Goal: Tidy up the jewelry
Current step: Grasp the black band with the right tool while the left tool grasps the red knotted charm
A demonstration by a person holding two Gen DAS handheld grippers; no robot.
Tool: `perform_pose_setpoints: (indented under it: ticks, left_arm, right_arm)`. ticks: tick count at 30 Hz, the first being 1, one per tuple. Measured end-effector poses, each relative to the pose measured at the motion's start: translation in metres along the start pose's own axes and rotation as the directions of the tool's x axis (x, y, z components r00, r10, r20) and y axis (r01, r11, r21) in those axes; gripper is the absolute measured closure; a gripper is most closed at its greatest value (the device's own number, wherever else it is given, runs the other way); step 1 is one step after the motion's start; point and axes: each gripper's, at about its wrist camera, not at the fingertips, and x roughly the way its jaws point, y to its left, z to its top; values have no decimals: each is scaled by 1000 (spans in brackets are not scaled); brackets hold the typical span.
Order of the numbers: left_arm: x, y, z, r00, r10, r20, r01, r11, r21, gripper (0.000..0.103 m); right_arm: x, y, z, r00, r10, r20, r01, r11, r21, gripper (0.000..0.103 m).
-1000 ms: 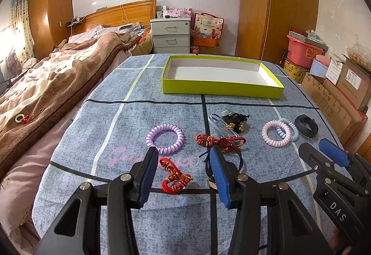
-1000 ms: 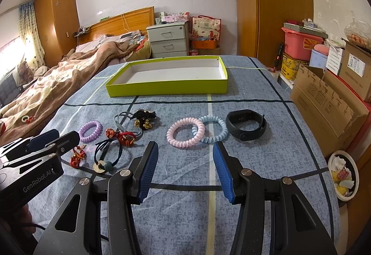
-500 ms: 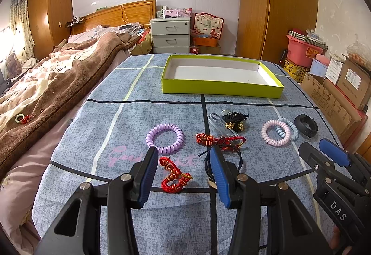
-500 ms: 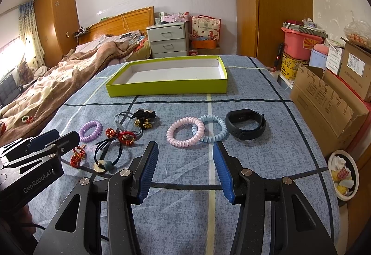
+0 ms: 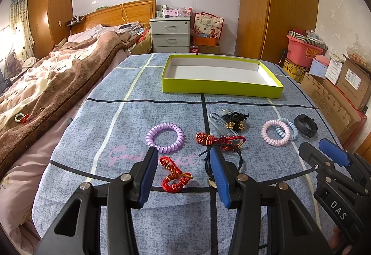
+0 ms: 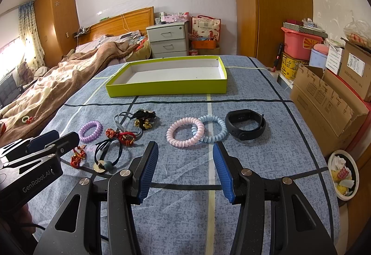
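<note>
Both the left gripper (image 5: 183,172) and right gripper (image 6: 185,167) hover with jaws apart, empty. Jewelry lies loose before them; the green tray (image 5: 220,89) sits at twelve o'clock. The red knotted bracelet (image 5: 175,175) could snag the neighbouring black cord (image 5: 234,155).

1. The tray (image 6: 167,88) lay at the far end of the bench (image 6: 255,162), nothing in it.
2. Nearer than the tray, a row of pieces lay across the bench.
3. Below the tray's right end lay the wristband (image 6: 245,125); just left of it two coil bands (image 6: 197,131) overlapped.
4. Below the tray's left end lay the knotted cord (image 6: 123,135), with another coil band (image 6: 90,131) left of it.
5. Left of the tray, beyond the bench, stood the bed (image 6: 58,88).
</note>
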Motion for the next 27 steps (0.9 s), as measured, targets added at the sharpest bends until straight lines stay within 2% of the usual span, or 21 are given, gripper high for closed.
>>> perform_pose_setpoints:
  ticks: [7,12,19,22,27]
  left_arm:
    - [2,4,1,1000,-13,-14,13,1000,-8,55]
    - [4,18,3,996,-79,-33,78,996,-31,55]
    - [10,38,2,988,-143,-60,140,989,-49,55]
    - [9,48,3,984,-169,-52,165,984,-71,55]
    - [13,63,4,983,-173,-62,167,982,-86,54]
  right_arm:
    - [-1,-5,-1,1000,12,-14,-12,1000,20,53]
    - [2,-19,1,999,24,-27,-22,998,55,53]
    - [8,-55,7,999,-2,-51,7,995,95,53]
    - [8,-76,13,997,-54,-55,60,992,110,53]
    - [23,-104,24,995,-39,-92,53,987,149,53]
